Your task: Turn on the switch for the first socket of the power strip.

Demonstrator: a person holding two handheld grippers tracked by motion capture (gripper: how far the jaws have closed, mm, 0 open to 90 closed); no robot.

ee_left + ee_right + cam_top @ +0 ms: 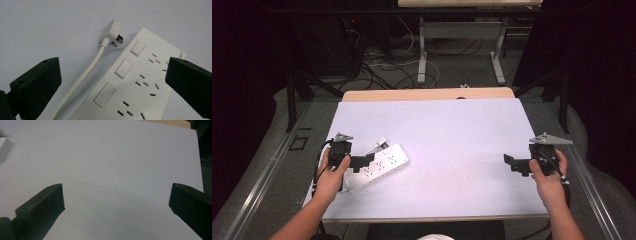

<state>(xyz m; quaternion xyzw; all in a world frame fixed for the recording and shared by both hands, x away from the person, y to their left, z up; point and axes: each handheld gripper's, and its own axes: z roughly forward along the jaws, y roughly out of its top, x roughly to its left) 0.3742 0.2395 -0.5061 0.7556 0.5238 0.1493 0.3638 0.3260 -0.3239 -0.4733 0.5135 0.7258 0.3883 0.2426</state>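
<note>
my left gripper hangs jaws wide over the white power strip at the bench's left. right gripper wide too, holding nothing. the loose cord could snag a jaw.

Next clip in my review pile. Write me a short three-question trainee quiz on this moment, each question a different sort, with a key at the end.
1. True or false: the left gripper has its jaws shut on the power strip.
2. Multiple choice: where does the white plug lie? A) pushed into a socket of the strip; B) loose on the table beside the strip; C) between the right gripper's jaws.
3. Fill in: in the left gripper view, the strip shows ___ rectangular rocker switches in a row.

Key: 1 false, the jaws stand wide apart over the strip. 2 B. 3 three.
</note>
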